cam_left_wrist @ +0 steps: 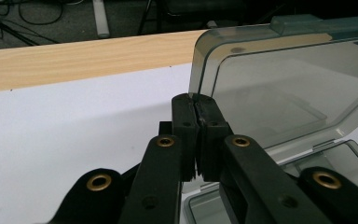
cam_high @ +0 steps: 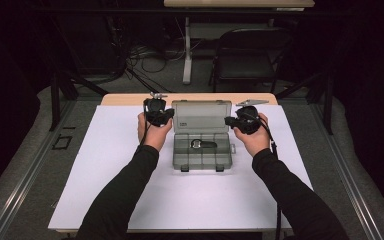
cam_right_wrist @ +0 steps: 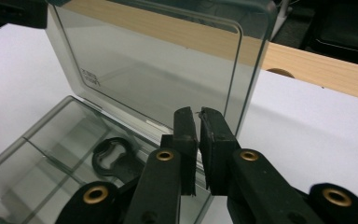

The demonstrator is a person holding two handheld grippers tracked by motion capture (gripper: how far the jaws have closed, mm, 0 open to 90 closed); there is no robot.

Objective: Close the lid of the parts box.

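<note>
A smoky clear plastic compartment box (cam_high: 202,159) lies open in the middle of the white sheet, its lid (cam_high: 201,116) standing up at the back. A black item with a ring-shaped end (cam_high: 203,144) lies in one of its middle compartments, and also appears as the black item (cam_right_wrist: 114,161) in the right gripper view. My left gripper (cam_high: 171,114) sits at the lid's left edge, and the left gripper (cam_left_wrist: 196,100) has its jaws pressed together on nothing. My right gripper (cam_high: 227,120) is at the lid's right edge. The right gripper (cam_right_wrist: 195,114) is shut too, with only a sliver between the tips.
The white sheet (cam_high: 130,190) covers a wooden table whose far edge (cam_high: 125,99) shows behind the box. Beyond the table stand a black chair (cam_high: 250,55), a table leg and loose cables on the floor. Dark rails run along both sides.
</note>
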